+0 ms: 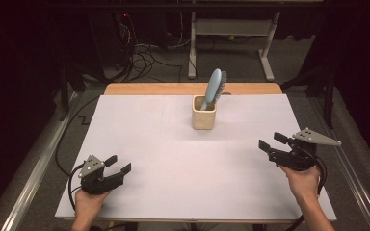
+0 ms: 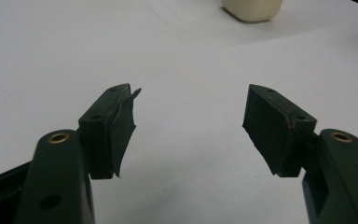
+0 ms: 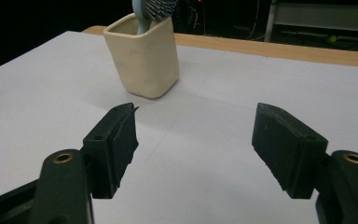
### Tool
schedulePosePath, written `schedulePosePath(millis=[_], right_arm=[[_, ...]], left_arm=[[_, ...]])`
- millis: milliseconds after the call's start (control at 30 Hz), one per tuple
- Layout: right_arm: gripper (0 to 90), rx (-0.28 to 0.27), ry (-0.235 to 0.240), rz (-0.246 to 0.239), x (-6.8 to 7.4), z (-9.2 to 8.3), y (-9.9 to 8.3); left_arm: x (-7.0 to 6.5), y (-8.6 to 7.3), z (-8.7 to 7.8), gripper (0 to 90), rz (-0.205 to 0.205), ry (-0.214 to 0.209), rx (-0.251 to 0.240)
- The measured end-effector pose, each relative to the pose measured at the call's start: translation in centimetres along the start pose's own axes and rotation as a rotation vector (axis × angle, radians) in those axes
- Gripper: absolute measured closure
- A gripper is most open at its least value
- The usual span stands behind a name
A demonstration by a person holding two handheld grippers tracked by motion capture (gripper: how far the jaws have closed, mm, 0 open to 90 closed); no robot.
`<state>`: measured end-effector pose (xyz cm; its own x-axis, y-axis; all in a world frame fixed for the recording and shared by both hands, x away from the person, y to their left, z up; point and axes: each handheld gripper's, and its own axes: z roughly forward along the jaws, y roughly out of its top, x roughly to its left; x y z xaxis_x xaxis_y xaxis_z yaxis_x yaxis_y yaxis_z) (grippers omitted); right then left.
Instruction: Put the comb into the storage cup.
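Standing handle-down in a cream cup [image 1: 204, 118] at mid-table, far side, the blue hairbrush [image 1: 214, 88] leans w/ its bristled head up & out over the rim. Looks light, stiff plastic, prob. slick on the smooth back; the cup seems light too & could tip if the brush drags. Best hold: the neck just above the rim, across the narrow sides. Left gripper [image 1: 118, 164] & right gripper [image 1: 271, 140] both gape, nothing between the jaws, well apart from the cup.

On the desk [image 1: 139, 144], a cream cup [image 1: 204, 113] holding a blue hairbrush [image 1: 214, 85] stands upright, ahead of and between both tongs. The left tongs [image 1: 117, 164] and right tongs [image 1: 272, 140] gape empty, well apart from it.
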<state>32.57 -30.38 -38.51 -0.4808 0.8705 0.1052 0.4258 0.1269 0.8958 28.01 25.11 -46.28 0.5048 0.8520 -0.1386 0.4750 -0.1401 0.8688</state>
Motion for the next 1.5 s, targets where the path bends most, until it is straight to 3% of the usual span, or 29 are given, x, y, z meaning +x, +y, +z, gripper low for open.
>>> schedulePosePath(millis=[1500], right_arm=[[30.5, -0.011, 0.008, 0.003, 0.6, -1.8, -3.0]], left_arm=[[-0.1, 0.0, 0.0, 34.1, 0.011, 0.003, 0.002]])
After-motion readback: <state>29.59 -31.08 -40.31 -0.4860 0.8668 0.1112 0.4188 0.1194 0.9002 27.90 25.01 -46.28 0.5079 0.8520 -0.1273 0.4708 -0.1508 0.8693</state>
